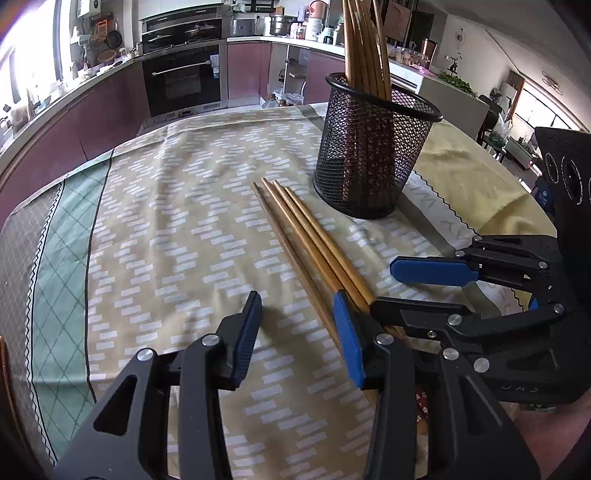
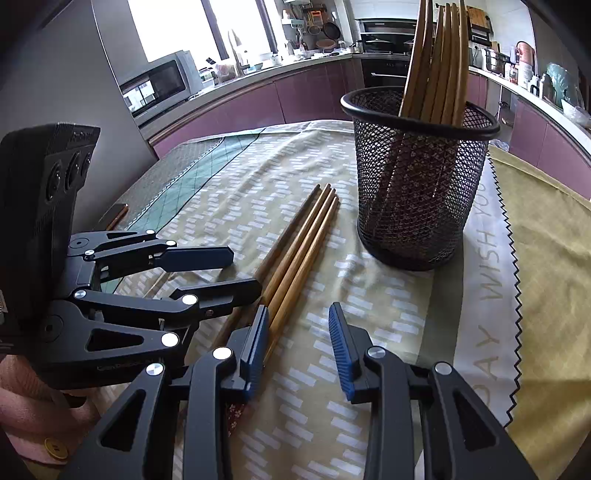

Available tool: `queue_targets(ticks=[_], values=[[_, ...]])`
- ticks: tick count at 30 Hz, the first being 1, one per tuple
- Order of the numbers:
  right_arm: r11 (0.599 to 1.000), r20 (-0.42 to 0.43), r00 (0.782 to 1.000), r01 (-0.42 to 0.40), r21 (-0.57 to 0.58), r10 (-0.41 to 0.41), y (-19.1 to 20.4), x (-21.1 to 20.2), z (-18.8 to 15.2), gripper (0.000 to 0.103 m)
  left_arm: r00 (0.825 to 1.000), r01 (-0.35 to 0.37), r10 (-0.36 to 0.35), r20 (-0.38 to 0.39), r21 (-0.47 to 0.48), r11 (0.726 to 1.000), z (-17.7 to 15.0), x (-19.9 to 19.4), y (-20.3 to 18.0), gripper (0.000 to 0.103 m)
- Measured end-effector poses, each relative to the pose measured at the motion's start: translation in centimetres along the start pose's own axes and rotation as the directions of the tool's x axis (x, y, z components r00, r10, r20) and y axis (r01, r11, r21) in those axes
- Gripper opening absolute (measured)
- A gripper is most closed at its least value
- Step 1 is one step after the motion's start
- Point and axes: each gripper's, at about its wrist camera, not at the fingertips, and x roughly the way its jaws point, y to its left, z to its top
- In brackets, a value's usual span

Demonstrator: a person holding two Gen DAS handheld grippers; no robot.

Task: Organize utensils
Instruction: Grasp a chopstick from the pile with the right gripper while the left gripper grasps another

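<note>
Kitchen behind: mauve cabinets [image 1: 243,70] along far wall, black oven [image 1: 183,79] built in, bright window [image 2: 173,27] far left.

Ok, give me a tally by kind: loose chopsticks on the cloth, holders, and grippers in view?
Loose chopsticks: 4
Black mesh holder: 1
Grippers: 2 (left gripper, right gripper)
Total: 7
The standing chopsticks in the holder overlap, so they are not counted.
</note>
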Motion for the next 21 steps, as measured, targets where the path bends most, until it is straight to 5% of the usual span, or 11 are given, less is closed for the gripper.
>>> queue_targets(ticks=[21], values=[[0.998, -0.018, 0.998, 0.061, -0.020, -0.062, -0.30, 0.65, 0.61, 0.029, 1.000, -0.003, 0.003, -0.027, 0.000, 1.000, 0.30, 0.03, 0.57, 0.036]])
